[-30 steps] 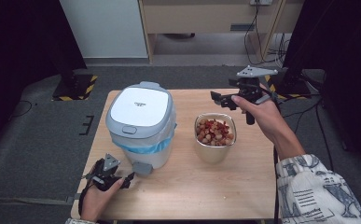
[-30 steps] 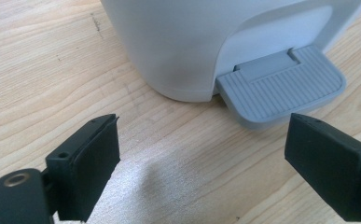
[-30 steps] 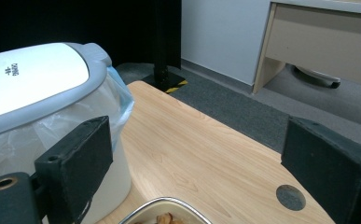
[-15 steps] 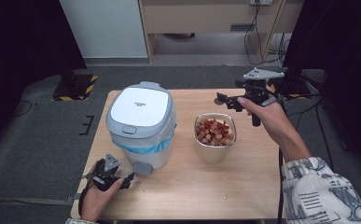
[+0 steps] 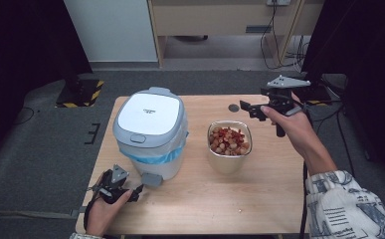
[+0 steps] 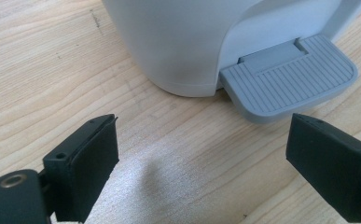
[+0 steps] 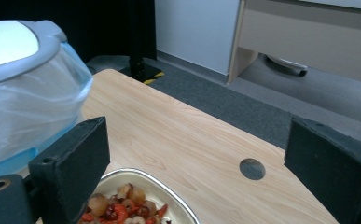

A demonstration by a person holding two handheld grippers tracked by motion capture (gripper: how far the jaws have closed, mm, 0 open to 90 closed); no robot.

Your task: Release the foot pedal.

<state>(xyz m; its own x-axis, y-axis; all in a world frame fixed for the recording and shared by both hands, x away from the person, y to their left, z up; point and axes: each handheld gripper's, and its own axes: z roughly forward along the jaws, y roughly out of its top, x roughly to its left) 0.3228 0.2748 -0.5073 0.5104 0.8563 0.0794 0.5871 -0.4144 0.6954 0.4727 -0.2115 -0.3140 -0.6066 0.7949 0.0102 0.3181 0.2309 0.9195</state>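
A: Left gripper (image 5: 114,187) low on the pale wooden table (image 5: 259,194), jaws spread wide, empty, touching nothing; grey ribbed foot pedal (image 6: 288,78) just ahead.

B: Right gripper (image 5: 259,107)?

A: Raised beyond the square metal bowl of red and tan food scraps (image 5: 229,143), jaws wide apart, empty.

B: Advice?

A: Likely pedal first: press it squarely so the white lidded bin with blue liner (image 5: 150,132) stays put, then fetch the bowl by its rim.

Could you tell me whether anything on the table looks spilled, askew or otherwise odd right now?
Very little stands out. A small crumb lies on the bare wood near the table's front edge, apart from the metal bowl of food. The pedal bin stands upright, lid shut, blue liner tucked in.
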